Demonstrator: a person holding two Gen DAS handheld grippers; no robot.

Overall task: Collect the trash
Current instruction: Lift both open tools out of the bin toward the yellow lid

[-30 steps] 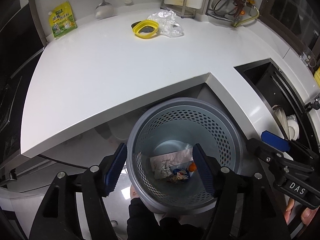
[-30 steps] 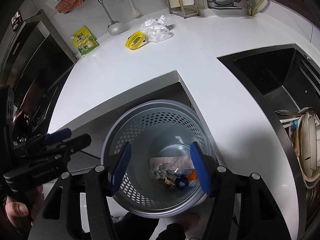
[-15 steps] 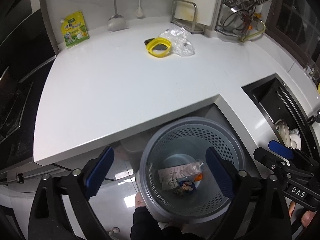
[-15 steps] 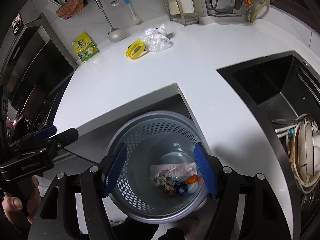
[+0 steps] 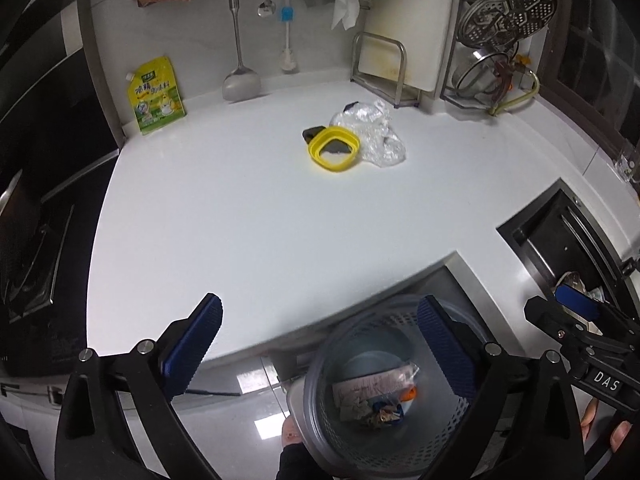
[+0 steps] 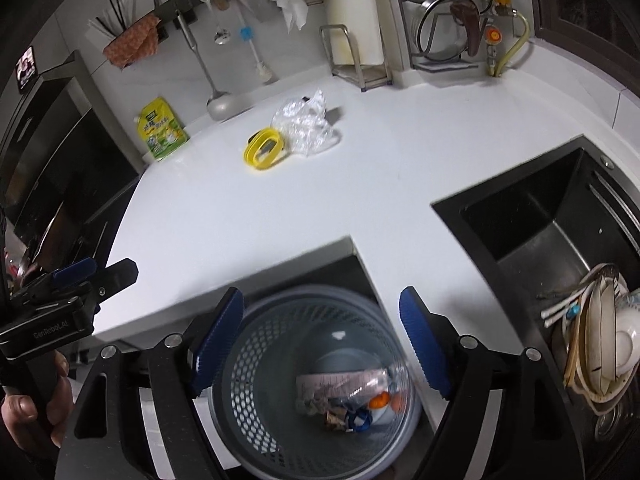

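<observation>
Opening empty above the bin, both the left claw and right claw face table trash at upper centre: crinkly plastic bag, light, slippery, best pinched at a bunched fold.

My grippers' pads were blue on black arms; the grey bin was perforated with holes; a yellow ring sat on the white counter; the pouch was yellow-green.
</observation>
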